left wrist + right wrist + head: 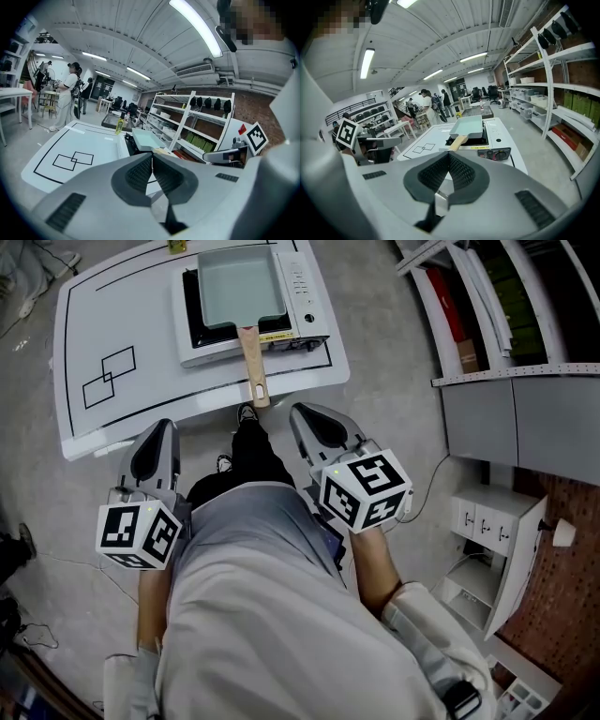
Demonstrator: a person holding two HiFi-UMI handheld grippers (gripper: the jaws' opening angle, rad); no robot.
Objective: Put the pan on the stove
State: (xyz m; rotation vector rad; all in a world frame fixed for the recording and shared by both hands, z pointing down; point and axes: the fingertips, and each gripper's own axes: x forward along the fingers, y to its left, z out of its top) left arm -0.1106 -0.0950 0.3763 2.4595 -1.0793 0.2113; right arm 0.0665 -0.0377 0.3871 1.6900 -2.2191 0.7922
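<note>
Head view shows the pan (240, 285) on the stove (305, 296), while my left gripper (165, 427) and right gripper (305, 413) hang off the table (94, 324), jaws pressed together on nothing.

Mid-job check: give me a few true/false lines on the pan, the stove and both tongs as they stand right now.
1. The pan sits on the stove. True.
2. The right tongs grip the pan's handle. False: they are shut on nothing, well short of the handle.
3. The left tongs are open. False: they are shut and empty.
4. The handle points back toward the tongs. True.
5. The stove stands on the floor. False: it stands on the white table.
</note>
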